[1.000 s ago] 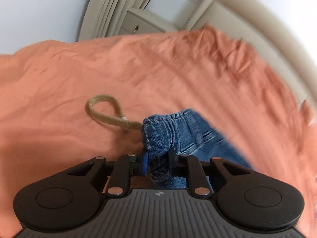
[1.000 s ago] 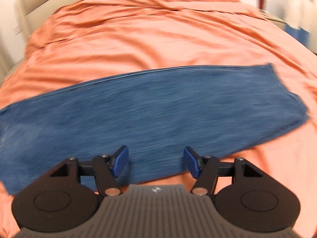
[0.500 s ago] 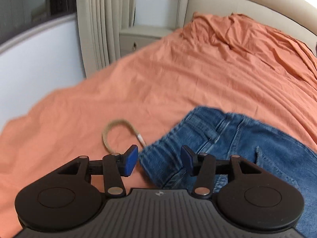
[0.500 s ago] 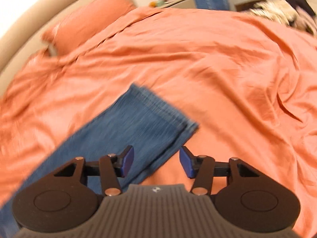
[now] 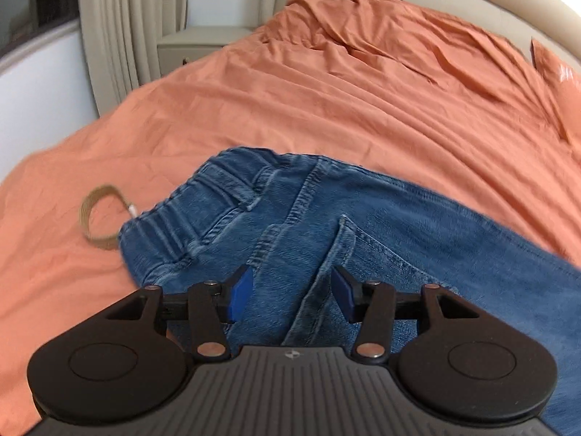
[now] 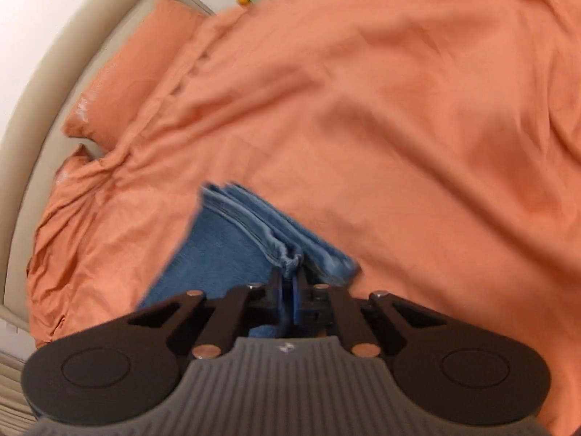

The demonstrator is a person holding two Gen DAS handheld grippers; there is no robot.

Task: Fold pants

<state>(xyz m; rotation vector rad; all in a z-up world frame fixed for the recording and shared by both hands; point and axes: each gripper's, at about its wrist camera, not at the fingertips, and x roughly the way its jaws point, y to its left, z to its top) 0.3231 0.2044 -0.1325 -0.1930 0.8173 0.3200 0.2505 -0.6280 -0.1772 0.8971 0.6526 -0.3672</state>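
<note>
No readable writing is showing anywhere. Blue denim pants (image 5: 326, 225) are lying flat on the orange bed (image 5: 363, 109), waistband toward ten o'clock beside a tan cord loop (image 5: 95, 218). The left hand-held gripper (image 5: 290, 292) is hovering released above them; the right hand-held gripper (image 6: 289, 287) is pinching the bunched hem.

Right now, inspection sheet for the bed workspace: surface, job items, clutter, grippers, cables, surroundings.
Surface: rumpled orange bed cover, creased throughout.
Job's things: blue denim pants lying on the cover, waistband toward the left view; hem end bunched.
Clutter: tan cord loop lying beside the waistband.
Grippers: left gripper open above the pants, holding nothing; right gripper shut on the hem end.
Cables: nothing seen.
Surroundings: beige padded headboard, orange pillow, beige curtain, pale nightstand.
</note>
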